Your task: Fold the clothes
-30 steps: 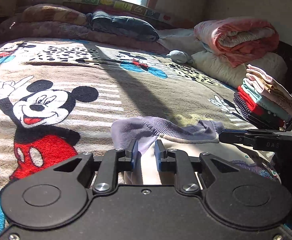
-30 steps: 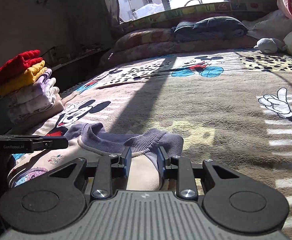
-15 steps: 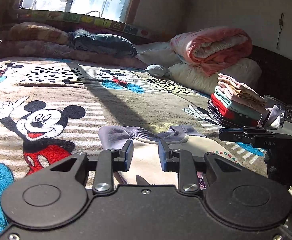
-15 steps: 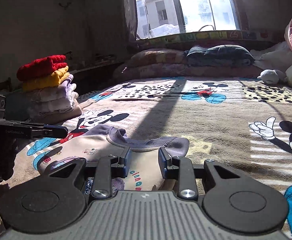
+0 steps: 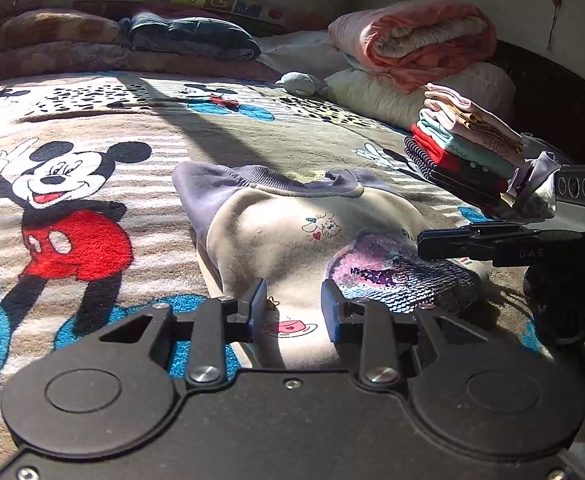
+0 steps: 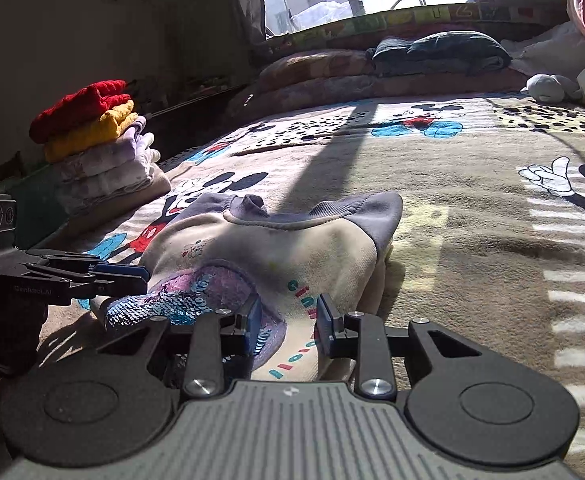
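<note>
Folding well means both claws take the near hem at the same level and carry it evenly toward the collar. The cream fleece sweatshirt with grey-purple collar lies bunched on the cartoon-mouse blanket. Left gripper and right gripper are both spread, cloth between the fingers, not pinched

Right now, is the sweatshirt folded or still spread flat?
Folded. The cream sweatshirt lies as a compact bundle, purple sleeve tucked alongside, sequin patch up, its near end between both open grippers.
</note>
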Tool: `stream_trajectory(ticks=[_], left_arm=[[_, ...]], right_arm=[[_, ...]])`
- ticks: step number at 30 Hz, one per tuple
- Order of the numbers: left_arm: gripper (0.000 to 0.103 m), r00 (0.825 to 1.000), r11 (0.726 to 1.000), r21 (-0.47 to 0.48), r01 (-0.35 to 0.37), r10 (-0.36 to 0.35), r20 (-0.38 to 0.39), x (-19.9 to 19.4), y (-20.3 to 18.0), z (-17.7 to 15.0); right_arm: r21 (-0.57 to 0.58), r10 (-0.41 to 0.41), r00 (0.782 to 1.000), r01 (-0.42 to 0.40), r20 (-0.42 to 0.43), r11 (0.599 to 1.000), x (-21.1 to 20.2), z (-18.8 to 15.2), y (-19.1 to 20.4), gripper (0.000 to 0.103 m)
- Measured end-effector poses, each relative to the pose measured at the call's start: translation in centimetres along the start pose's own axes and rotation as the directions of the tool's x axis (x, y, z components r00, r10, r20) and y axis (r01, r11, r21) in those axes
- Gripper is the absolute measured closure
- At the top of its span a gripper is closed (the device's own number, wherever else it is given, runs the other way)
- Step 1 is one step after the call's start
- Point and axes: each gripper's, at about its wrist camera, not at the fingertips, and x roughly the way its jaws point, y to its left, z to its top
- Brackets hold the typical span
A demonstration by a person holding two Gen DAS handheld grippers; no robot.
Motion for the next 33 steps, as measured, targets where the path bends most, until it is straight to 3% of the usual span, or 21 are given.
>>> stream_trajectory(ticks=[2,4,5,8,11,15,20,27,33], left_arm=[[0.068,0.999,0.997,-0.063,0.046,-0.046,0.013,-0.4,0.9,0.3],[0.060,0.998,0.993,-0.105,0.047,-0.041,0.054,-1.3,1.4,0.5],[0.056,0.996,0.991,-0.125,0.046,-0.037,0.075,-1.8,1.6,0.6],[0.027,0.992,0.972,-0.230,-0.047,0.073,0.105,-3.1,2.1,0.9],[0.024,0.995,0.913,-0.405,-0.055,0.082,0.050,-3.4,3.9,0.4],[0.021,0.999,0.858,-0.513,-0.012,0.027,0.020,-3.3,4.6,-0.4],[0.020,1.000,0.867,-0.499,0.001,0.009,0.018,-2.2,3.7,-0.3],[0.028,0.999,0.844,-0.535,0.049,-0.034,0.038,0.0,4.7,0.3],[0.030,0.999,0.858,-0.511,0.051,-0.041,0.032,1.7,4.4,1.0]], right_arm=[[0.051,-0.018,0.999,0.016,0.034,0.999,-1.1,-0.2,-0.3,0.066],[0.133,-0.047,0.997,0.039,0.060,0.990,-2.3,-0.5,-1.0,0.058],[0.185,-0.060,0.996,0.047,0.065,0.982,-2.7,-0.7,-1.6,0.049],[0.340,-0.038,0.998,0.018,0.051,0.940,-3.3,-1.2,-3.2,0.037],[0.446,-0.008,1.000,0.006,0.001,0.895,-3.0,-1.6,-4.3,0.025],[0.534,0.017,1.000,-0.014,-0.001,0.846,-2.3,-2.0,-5.1,0.019],[0.525,0.021,1.000,-0.013,-0.009,0.851,0.1,-1.0,-5.0,0.014],[0.440,0.038,0.999,-0.025,-0.021,0.898,3.7,0.5,-4.8,0.013],[0.400,0.045,0.999,-0.034,-0.018,0.916,4.6,0.9,-4.9,0.016]])
